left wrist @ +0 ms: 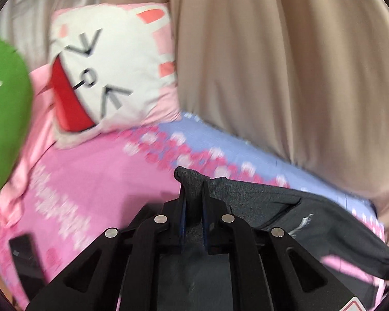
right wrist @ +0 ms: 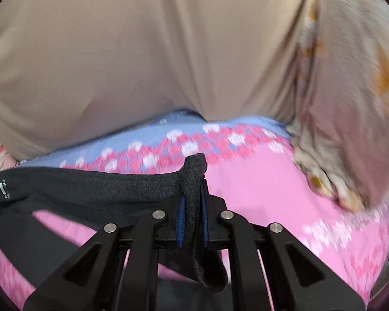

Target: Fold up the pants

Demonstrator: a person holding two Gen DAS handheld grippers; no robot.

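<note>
In the left wrist view, the left gripper [left wrist: 193,181] has its jaws clamped on a corner of the dark grey pants [left wrist: 285,202], whose edge stretches toward the lower right above the pink bedsheet [left wrist: 103,171]. A cat-face pillow [left wrist: 111,75] sits upper left, a beige curtain [left wrist: 285,64] upper right.

In the right wrist view, the right gripper [right wrist: 193,178] pinches the other corner, fabric [right wrist: 90,184] running left. The fold looks begun; next, carry both corners across evenly.

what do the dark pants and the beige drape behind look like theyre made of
Pants: seemingly a soft knit, matte charcoal with a heathered fleck; they fold limply in both grippers' jaws.
Beige drape: looks like a thin, smooth woven cloth with a faint sheen, hanging in long soft folds. The exact fibre of either cannot be told.
</note>
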